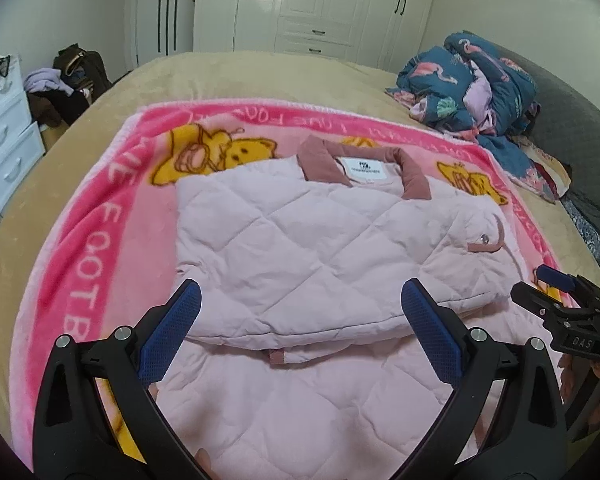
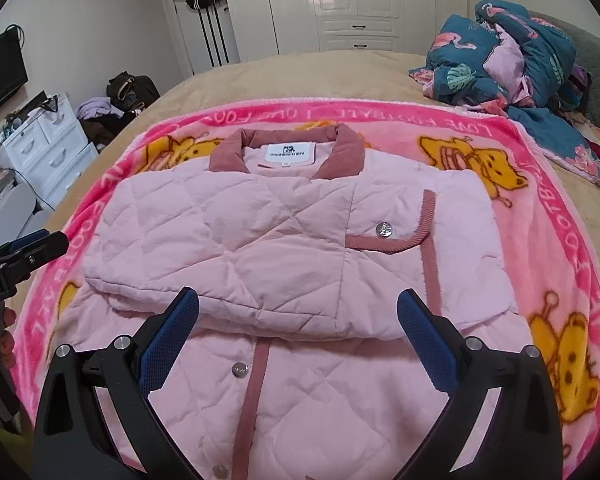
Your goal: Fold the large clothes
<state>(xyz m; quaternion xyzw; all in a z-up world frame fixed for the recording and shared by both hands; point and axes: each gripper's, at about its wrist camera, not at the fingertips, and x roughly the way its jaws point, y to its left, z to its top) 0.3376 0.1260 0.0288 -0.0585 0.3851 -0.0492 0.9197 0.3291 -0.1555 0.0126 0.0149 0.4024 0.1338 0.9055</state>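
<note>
- The pale pink quilted jacket [image 2: 284, 240] with dusty-rose collar is seen lying partly folded on a pink cartoon-bear fleece blanket [image 2: 540, 208].
- The left gripper [image 1: 300, 300] and right gripper [image 2: 298, 300] are held wide apart, nothing gripped.
- A tan bed cover [image 1: 260, 76] is spread beneath; white wardrobes [image 2: 340, 0] are seen behind.

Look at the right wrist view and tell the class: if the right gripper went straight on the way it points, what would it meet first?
Probably the folded pink quilted jacket: the open right gripper aims down at its near folded edge, with nothing between. Exact depth is unclear.
</note>
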